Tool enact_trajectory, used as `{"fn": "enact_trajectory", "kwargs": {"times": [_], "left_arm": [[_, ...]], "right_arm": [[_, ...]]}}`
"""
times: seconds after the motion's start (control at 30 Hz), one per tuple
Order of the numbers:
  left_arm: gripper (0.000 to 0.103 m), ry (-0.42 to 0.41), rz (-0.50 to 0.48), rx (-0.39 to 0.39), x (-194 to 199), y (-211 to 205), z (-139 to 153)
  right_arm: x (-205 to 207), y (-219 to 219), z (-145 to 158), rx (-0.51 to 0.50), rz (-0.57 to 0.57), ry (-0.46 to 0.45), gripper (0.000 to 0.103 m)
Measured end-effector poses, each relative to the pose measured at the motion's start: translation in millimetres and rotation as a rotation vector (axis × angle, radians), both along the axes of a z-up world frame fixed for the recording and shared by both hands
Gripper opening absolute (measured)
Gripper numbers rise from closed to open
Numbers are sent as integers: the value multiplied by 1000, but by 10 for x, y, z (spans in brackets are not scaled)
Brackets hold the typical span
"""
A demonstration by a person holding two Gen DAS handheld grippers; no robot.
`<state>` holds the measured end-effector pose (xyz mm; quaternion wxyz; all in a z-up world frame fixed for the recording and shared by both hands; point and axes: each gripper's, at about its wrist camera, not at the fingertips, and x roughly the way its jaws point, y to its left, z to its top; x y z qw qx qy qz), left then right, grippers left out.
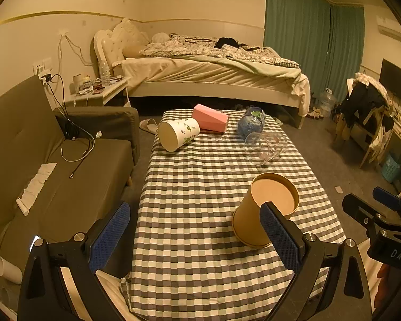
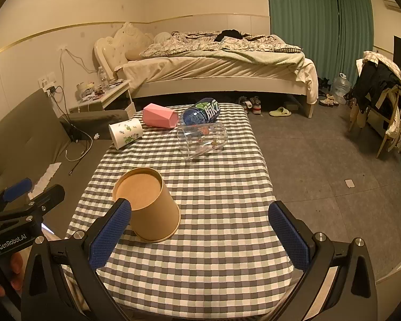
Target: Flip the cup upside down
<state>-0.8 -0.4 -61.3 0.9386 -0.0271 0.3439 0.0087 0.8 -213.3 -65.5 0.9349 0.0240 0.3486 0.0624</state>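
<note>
Brown paper cup (image 1: 264, 210) stands inverted, base up, lower right of the left wrist view on the checkered counter (image 1: 200, 187); flip looks done. Left gripper (image 1: 195, 240) and right gripper (image 2: 200, 235) both hold fingers spread, gripping nothing. Other cups lie on their sides at the far end, likely still to flip.

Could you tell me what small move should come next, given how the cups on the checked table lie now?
Probably moving on to another cup: the brown paper cup already stands rim-down, base up, while the white leaf-print cup lies on its side. Both the left gripper and right gripper are open and empty, so I would reach the left one toward the white cup.
</note>
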Motion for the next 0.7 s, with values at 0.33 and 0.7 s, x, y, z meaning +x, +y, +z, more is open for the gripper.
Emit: {"fn": "enact_trajectory", "kwargs": {"times": [0.33, 0.7], "left_arm": [[100, -1, -1, 1, 0, -2, 1], [100, 1, -1, 3, -2, 2, 2]], "right_arm": [[-1, 3, -9, -1, 2, 3, 103], [5, 51, -15, -4, 9, 6, 103]]}}
